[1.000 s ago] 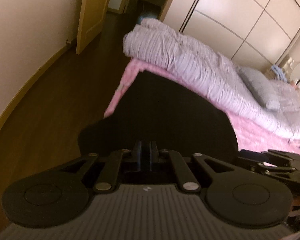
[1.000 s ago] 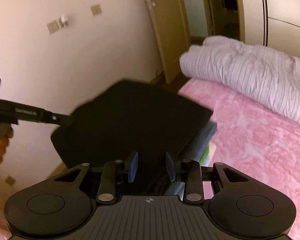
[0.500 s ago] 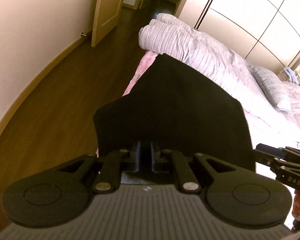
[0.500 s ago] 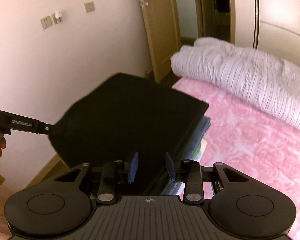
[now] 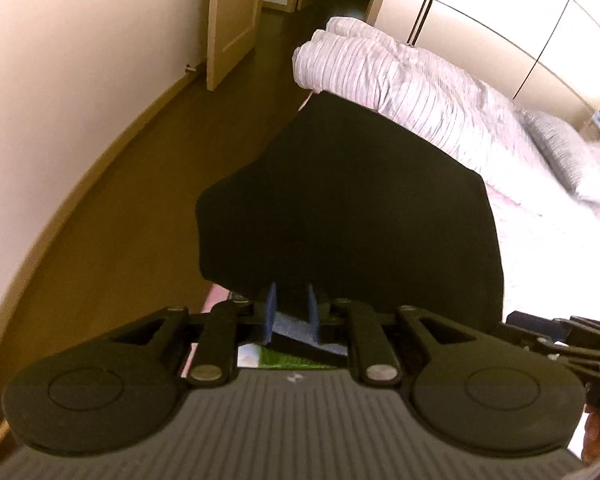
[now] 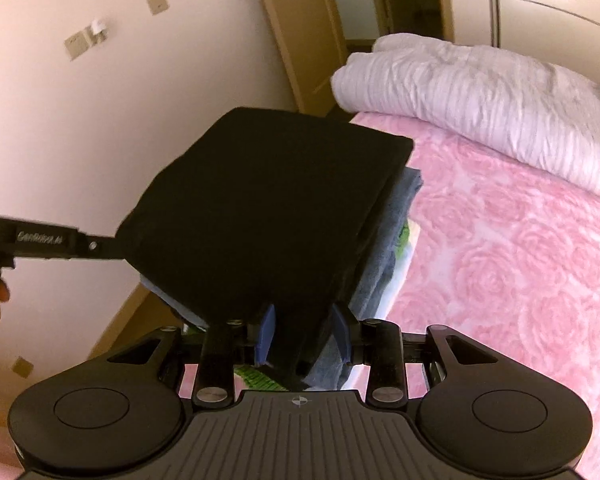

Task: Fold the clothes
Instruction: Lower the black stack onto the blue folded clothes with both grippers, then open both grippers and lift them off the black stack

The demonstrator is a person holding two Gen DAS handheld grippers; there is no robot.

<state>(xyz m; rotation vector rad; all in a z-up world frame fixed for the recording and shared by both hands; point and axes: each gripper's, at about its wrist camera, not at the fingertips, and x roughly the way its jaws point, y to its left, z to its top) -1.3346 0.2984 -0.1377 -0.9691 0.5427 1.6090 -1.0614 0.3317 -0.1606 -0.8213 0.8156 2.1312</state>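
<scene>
Bed with pink rose-patterned cover (image 6: 500, 240), rolled striped white quilt (image 6: 480, 92) at far end. Near corner: stack of folded clothes, blue towel-like layers (image 6: 392, 240) under a folded black garment (image 6: 268, 208) now on top. Folding of this piece looks finished; only letting go remains. Left gripper (image 5: 292, 312) fingers are opening, black edge between them, not pinched. Right gripper (image 6: 302, 334) fingers stand part-spread astride the black hem; whether they grip it, cannot tell.

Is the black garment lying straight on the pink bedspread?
No, the black garment rests on a stack of folded clothes, which sits on the pink bedspread.
</scene>
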